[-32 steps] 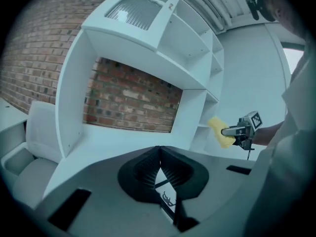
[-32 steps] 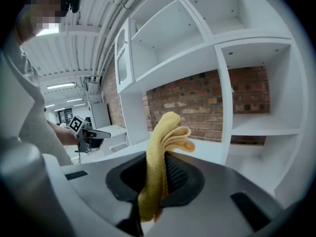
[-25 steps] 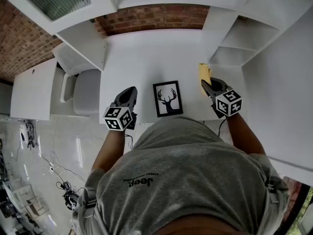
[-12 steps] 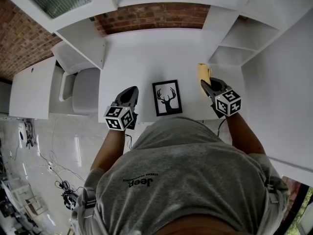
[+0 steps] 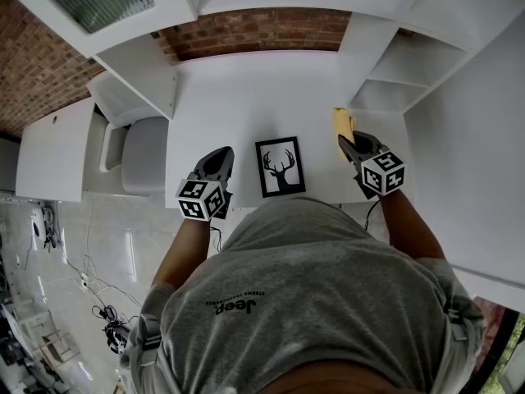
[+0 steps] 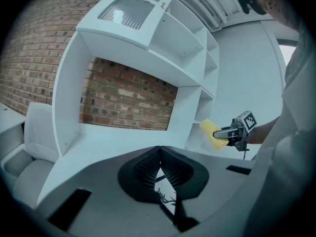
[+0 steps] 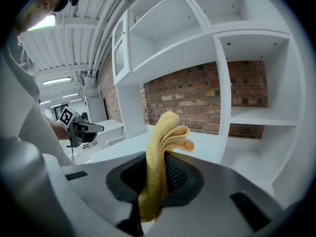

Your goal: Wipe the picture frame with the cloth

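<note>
Nothing has shifted — right claw (image 5: 345,143) clamps the cloth (image 5: 342,122), seemingly ready to wipe; left claw (image 5: 217,154), closed and empty, waits beside the picture frame (image 5: 280,166) on the table (image 5: 246,97).

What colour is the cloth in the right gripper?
Yellow. The soft yellow cloth shows best in the right gripper view, clamped by the right gripper.

Left gripper (image 5: 220,151) closed and empty, right gripper (image 5: 344,139) clamped on cloth (image 5: 342,120)

Black deer-print picture frame (image 5: 280,166) flat; folded yellow cloth (image 5: 343,121) clamped in right gripper (image 5: 348,142)
</note>
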Demonstrator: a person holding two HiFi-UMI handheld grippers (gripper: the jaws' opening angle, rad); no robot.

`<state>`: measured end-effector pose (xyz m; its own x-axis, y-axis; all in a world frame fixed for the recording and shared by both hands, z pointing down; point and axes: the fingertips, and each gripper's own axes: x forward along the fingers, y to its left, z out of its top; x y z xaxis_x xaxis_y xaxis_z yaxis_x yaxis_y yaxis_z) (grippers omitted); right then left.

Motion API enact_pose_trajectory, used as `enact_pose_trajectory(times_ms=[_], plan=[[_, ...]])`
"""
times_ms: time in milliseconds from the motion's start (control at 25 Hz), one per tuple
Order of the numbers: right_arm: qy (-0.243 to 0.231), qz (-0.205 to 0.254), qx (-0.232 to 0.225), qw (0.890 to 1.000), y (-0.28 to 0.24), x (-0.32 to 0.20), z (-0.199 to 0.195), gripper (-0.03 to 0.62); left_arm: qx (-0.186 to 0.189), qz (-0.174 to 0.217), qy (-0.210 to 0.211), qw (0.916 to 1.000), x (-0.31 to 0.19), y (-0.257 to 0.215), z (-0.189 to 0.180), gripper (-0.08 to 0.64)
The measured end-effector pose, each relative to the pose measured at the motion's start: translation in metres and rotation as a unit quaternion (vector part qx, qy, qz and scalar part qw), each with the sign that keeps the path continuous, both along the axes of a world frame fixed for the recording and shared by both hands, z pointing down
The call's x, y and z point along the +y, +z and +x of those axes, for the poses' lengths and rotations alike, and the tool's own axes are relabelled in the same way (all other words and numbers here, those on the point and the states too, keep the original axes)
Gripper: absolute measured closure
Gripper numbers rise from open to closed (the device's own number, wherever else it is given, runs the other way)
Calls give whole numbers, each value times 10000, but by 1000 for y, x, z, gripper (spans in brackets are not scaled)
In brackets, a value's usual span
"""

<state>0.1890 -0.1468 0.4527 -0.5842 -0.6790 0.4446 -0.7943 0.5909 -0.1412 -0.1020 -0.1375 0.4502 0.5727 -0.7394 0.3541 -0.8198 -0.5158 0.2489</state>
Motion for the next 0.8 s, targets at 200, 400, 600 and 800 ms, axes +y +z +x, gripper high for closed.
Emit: enact_pose_trajectory(times_ms=[200,400,600,800], plan=[[-24,19,66,10000,-1,0,-2,535,-6,4,-11,10000,-1,-1,-2,541],[-66,34,122,9999,0,0,-3,535,-9,11,-4,10000,-1,-1,0,541],[-86,21,160,9998,1,2,-4,537,-4,4,1,10000,1,-2,0,541],[-83,11,164,9998,2,2,-4,537,-12,-23,-14,10000,1,0,0,541]])
